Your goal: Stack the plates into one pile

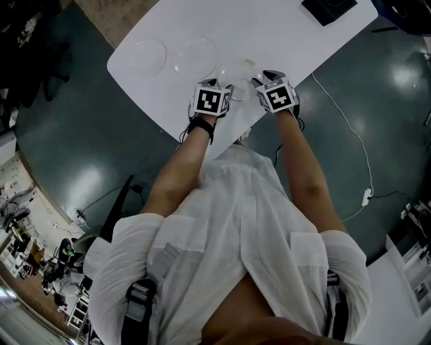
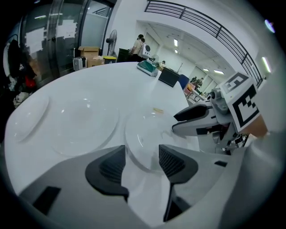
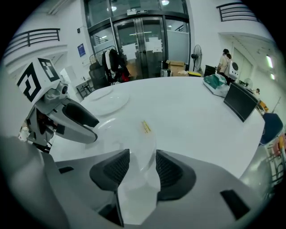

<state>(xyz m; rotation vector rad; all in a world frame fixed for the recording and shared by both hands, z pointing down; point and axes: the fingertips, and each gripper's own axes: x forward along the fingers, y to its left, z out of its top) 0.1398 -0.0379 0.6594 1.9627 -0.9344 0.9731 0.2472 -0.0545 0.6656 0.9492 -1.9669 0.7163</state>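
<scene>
Three clear plates lie on the white table [image 1: 283, 34]. Two of them sit side by side at the left, one [image 1: 148, 55] [image 2: 29, 117] further out and one [image 1: 195, 56] [image 2: 82, 121] nearer the middle. The third plate [image 1: 240, 71] [image 2: 149, 132] [image 3: 129, 136] lies near the table's edge between both grippers and bears a small yellow sticker [image 3: 145, 126]. My left gripper [image 1: 227, 89] [image 2: 142, 161] is open, its jaws standing either side of this plate's left rim without pressing on it. At the opposite rim my right gripper [image 1: 258, 82] [image 3: 137, 167] is open the same way.
A black flat device [image 1: 328, 8] [image 3: 240, 103] sits at the table's far right, with a teal bundle [image 2: 146, 67] beside it. The table's near edge [image 1: 168, 128] runs just under my wrists. A white cable [image 1: 350, 131] trails on the floor to the right.
</scene>
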